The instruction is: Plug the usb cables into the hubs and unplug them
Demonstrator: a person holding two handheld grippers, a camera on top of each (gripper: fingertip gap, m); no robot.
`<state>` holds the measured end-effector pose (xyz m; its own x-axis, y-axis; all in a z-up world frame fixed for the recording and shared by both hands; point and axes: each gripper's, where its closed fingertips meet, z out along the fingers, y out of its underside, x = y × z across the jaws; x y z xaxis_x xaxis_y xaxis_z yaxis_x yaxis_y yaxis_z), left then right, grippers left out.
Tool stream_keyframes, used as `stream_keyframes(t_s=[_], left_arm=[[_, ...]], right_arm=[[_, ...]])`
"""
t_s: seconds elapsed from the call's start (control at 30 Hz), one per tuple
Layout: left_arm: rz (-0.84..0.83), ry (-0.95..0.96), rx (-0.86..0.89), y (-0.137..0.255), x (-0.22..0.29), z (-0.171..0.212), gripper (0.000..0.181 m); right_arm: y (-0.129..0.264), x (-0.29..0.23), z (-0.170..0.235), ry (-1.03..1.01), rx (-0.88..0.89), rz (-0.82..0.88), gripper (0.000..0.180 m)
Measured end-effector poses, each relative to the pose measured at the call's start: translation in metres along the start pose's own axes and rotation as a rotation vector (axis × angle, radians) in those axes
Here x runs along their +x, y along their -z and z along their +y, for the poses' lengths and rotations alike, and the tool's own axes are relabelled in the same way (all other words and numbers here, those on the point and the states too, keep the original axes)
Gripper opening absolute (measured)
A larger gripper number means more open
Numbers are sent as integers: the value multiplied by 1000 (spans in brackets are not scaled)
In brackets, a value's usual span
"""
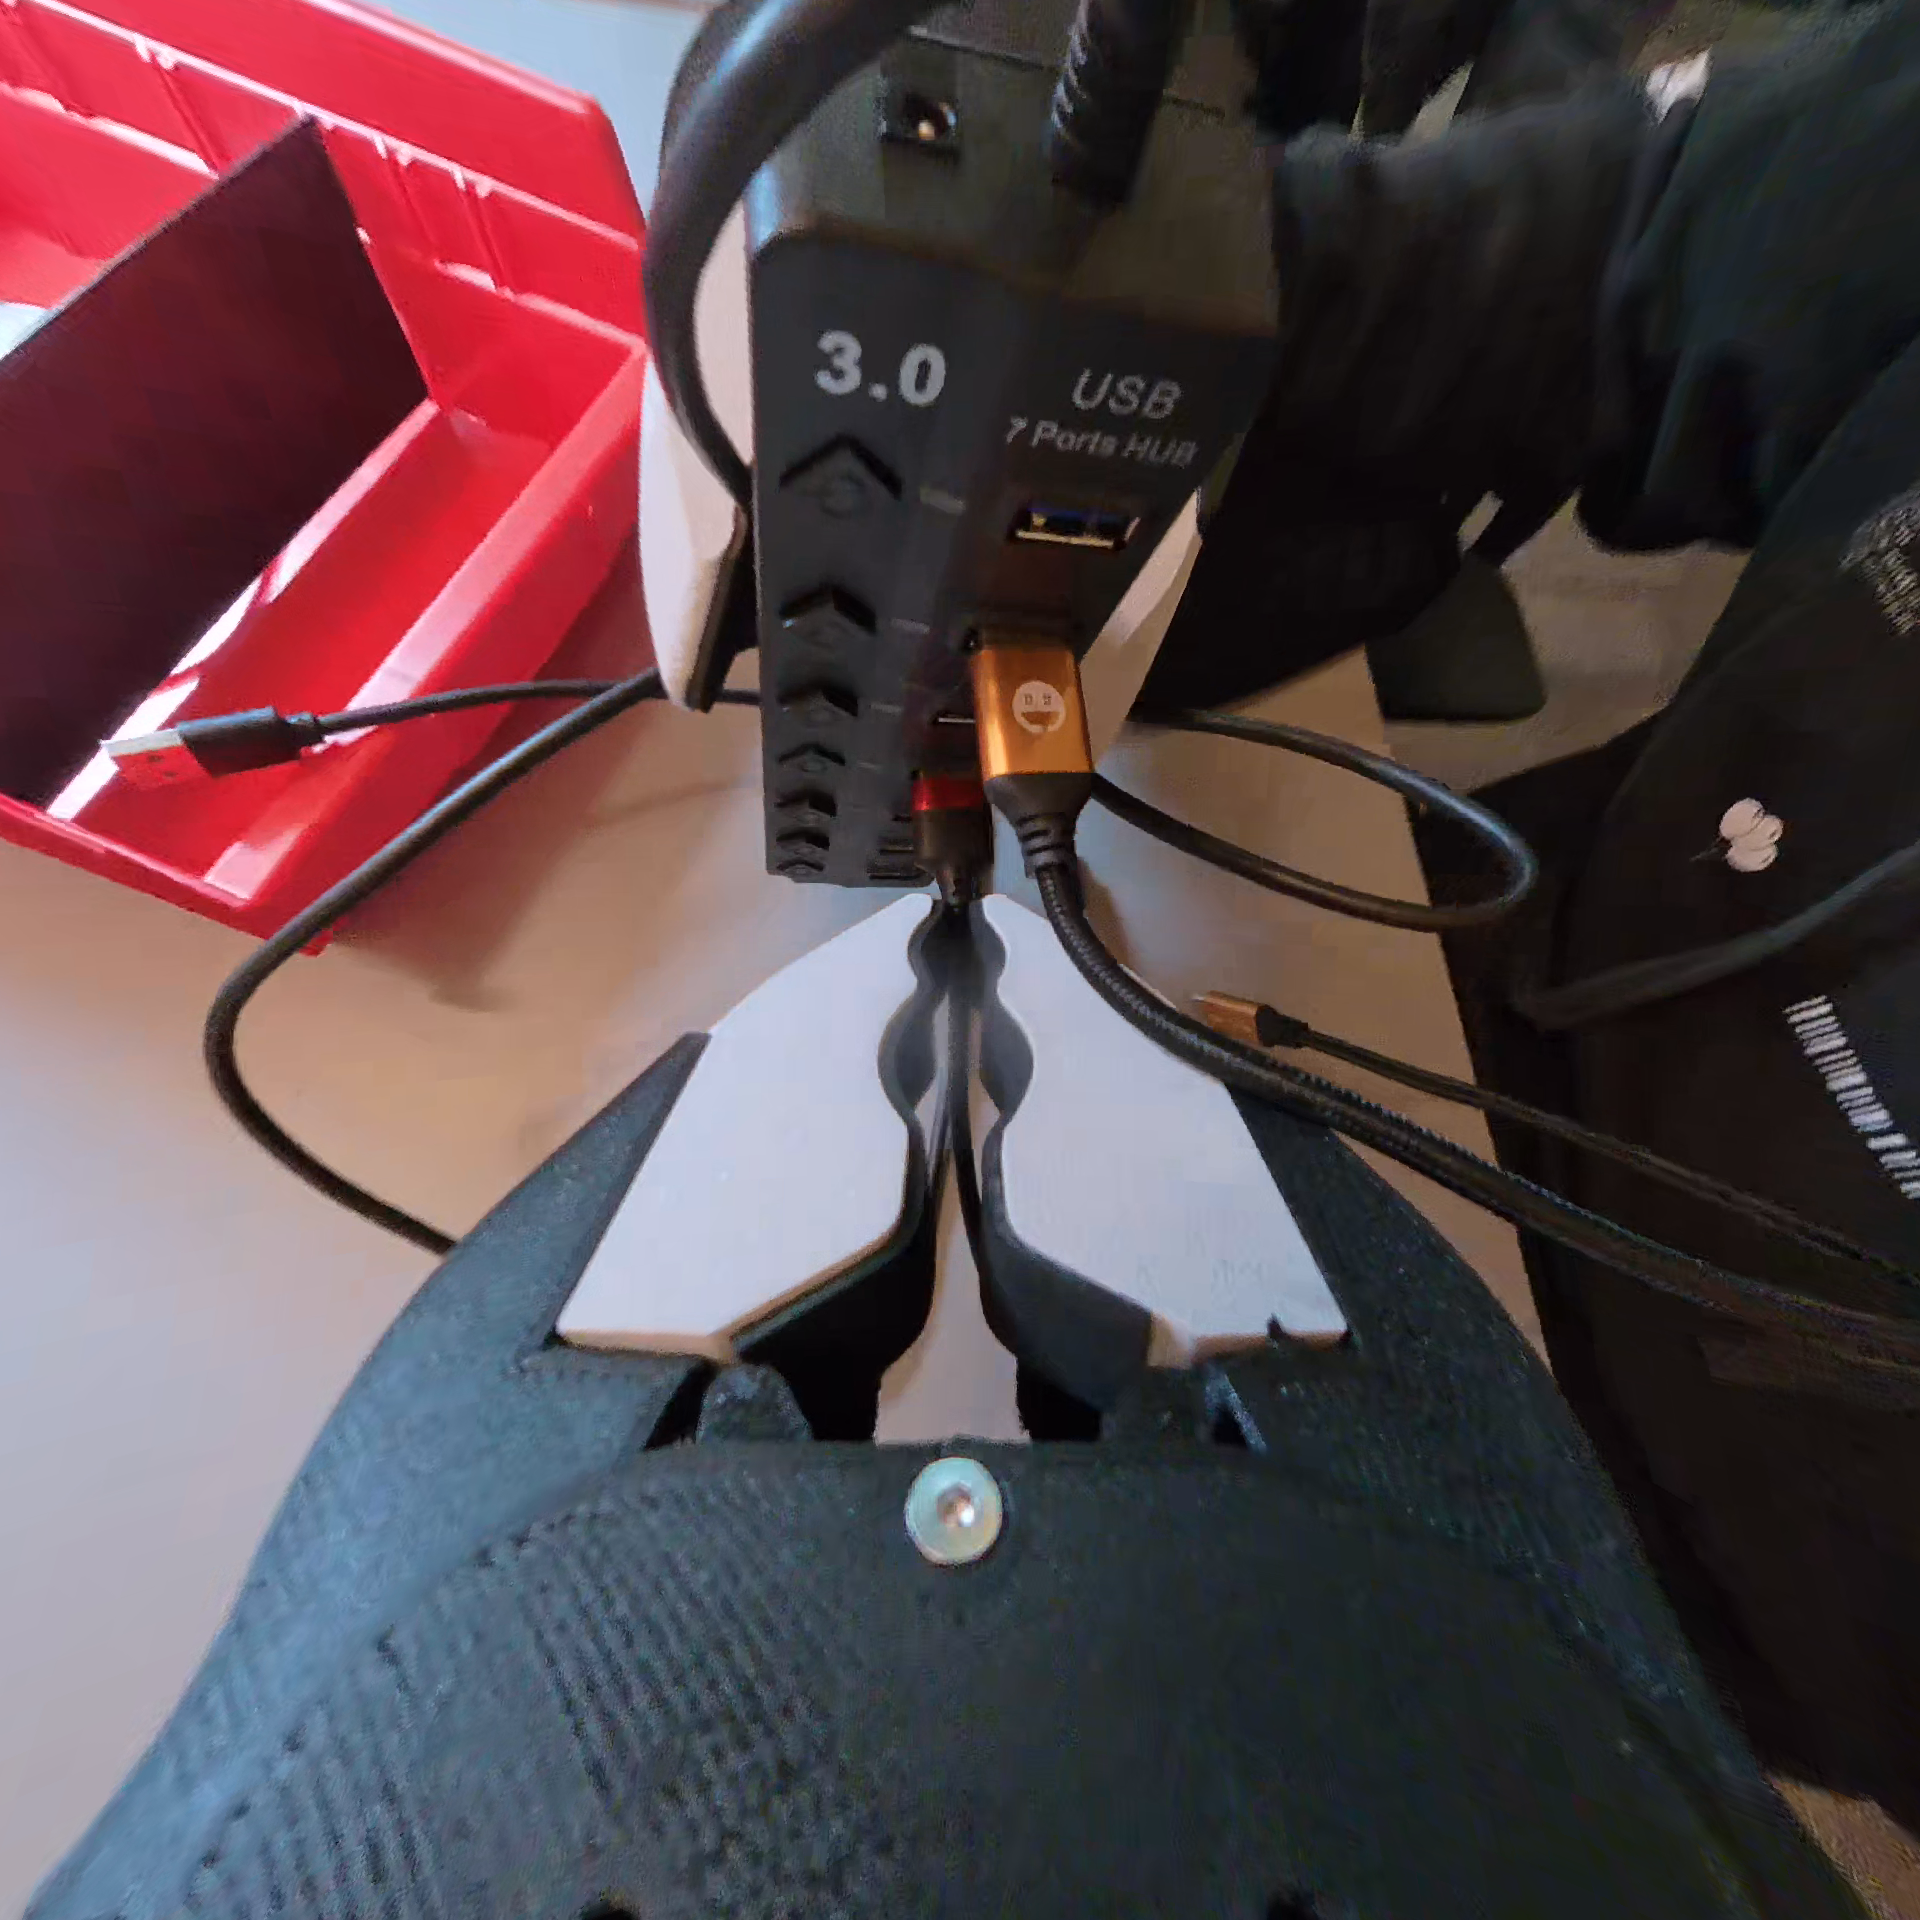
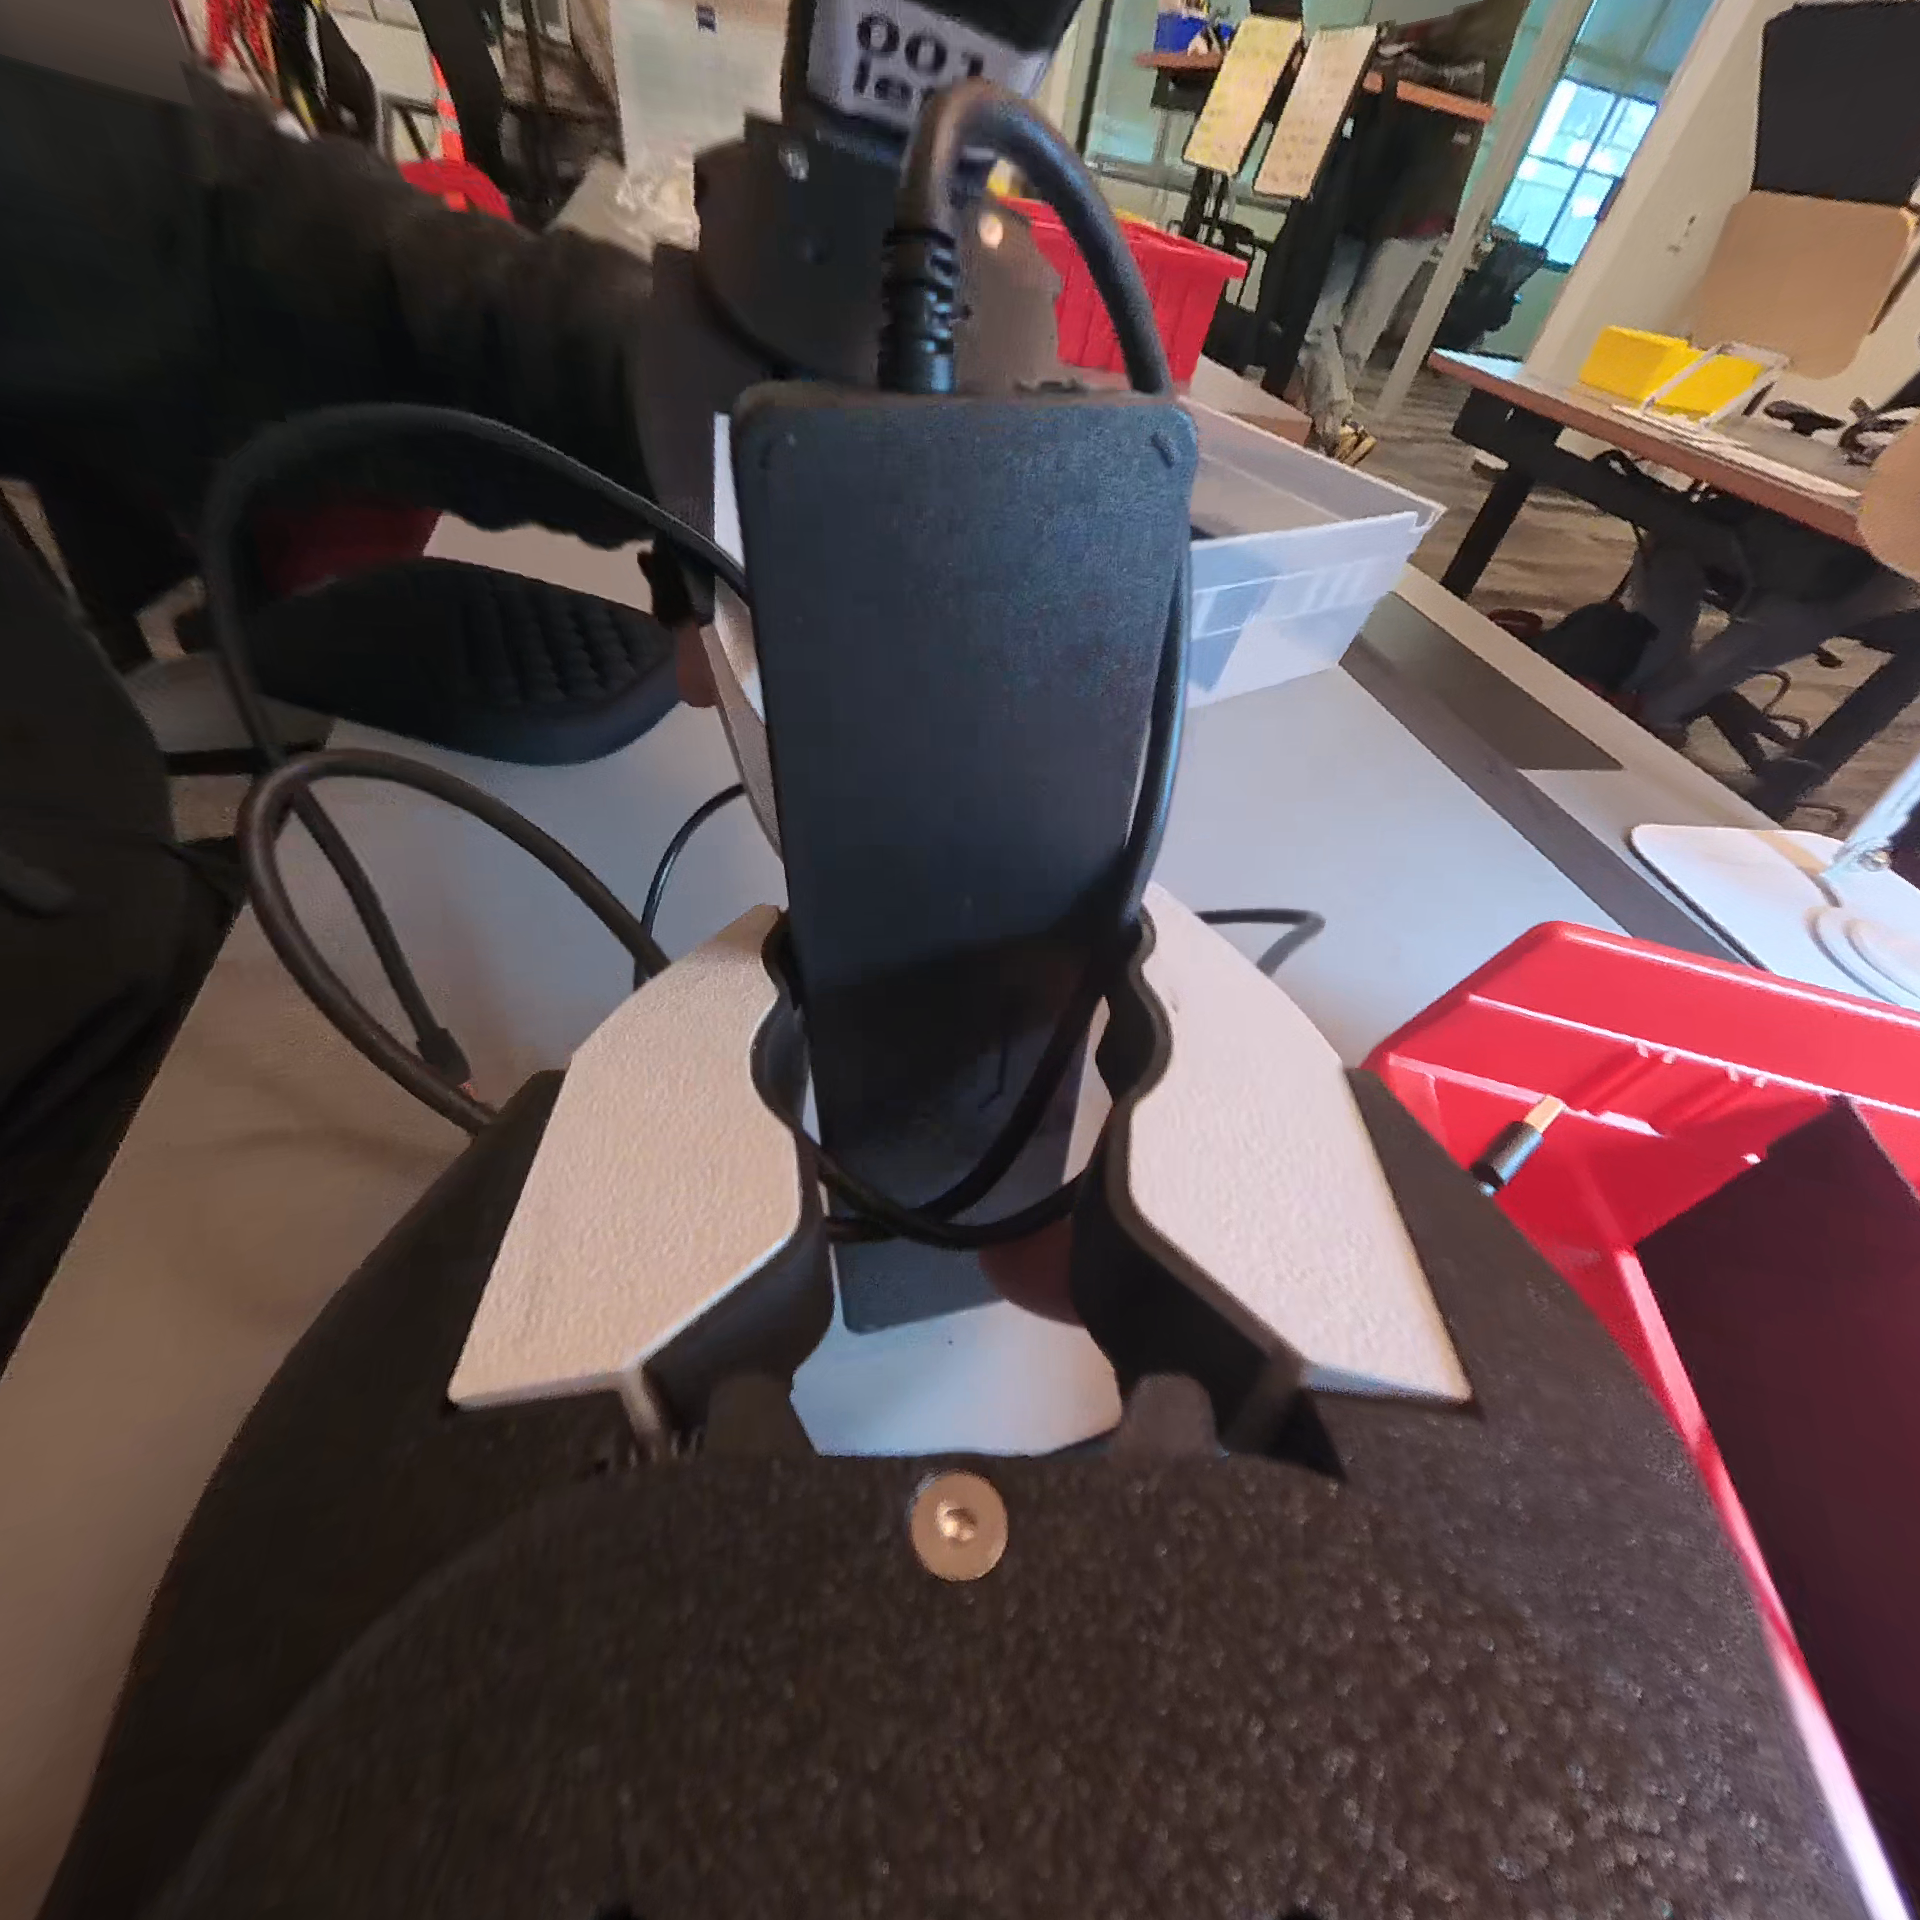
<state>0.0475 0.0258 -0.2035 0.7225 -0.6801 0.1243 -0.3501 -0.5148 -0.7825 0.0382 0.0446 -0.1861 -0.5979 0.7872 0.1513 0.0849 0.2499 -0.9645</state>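
While the right gripper clamps the black USB hub by its lower end and holds it up off the pale table, the left gripper pinches narrow on the thin cable just behind a red-collared plug seated near the hub's bottom; an orange-shelled plug sits in a port above it; one blue port stays empty; a loose black USB cable lies in the red bin; plugging looks partway done, unplugging still ahead.
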Motion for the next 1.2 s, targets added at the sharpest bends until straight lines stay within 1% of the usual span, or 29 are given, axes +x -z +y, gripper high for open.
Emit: stream_keyframes(t_s=[0.03,0.13,0.2,0.3,0.37,0.4,0.43,0.47,0.57,0.63,0.7,0.77,0.87,0.93,1.0,1.1,1.13,1.2], left_arm=[[0,16,34,1,0,-2,3],[23,43,101,3,4,-5,3],[1,37,113,4,3,-3,3],[-16,56,134,7,1,-1,3],[-11,79,171,12,2,-1,4],[-36,92,187,18,-2,0,12],[-71,96,217,27,-8,-1,19],[-112,104,256,37,-15,-1,23],[-285,126,385,77,-40,1,28],[-392,152,468,102,-54,7,26],[-422,193,532,114,-59,16,23],[-427,239,554,115,-63,28,23],[-394,296,541,106,-65,46,23],[-377,302,527,100,-64,50,23],[-376,288,505,94,-63,52,23],[-376,259,447,82,-60,57,23],[-380,246,428,80,-59,59,23],[-383,221,393,74,-57,62,23]], right_arm=[[0,0,-1,0,6,0,56],[1,-2,-2,-28,29,-28,56],[0,-1,0,-25,22,-26,57],[-2,-1,3,14,-31,-6,57],[0,-1,-2,69,-49,9,57],[3,0,-8,92,-55,18,56],[8,3,-16,113,-57,29,56],[15,8,-27,132,-50,46,56],[39,30,-65,194,-35,106,56],[56,48,-95,248,-35,154,56],[72,71,-127,306,-50,214,56],[86,99,-158,368,-78,295,56],[105,140,-202,452,-104,427,56],[115,166,-227,502,-105,511,57],[123,191,-244,558,-123,603,57],[133,224,-249,598,-141,720,56],[135,233,-242,594,-156,748,56],[132,248,-210,530,-204,750,56]])
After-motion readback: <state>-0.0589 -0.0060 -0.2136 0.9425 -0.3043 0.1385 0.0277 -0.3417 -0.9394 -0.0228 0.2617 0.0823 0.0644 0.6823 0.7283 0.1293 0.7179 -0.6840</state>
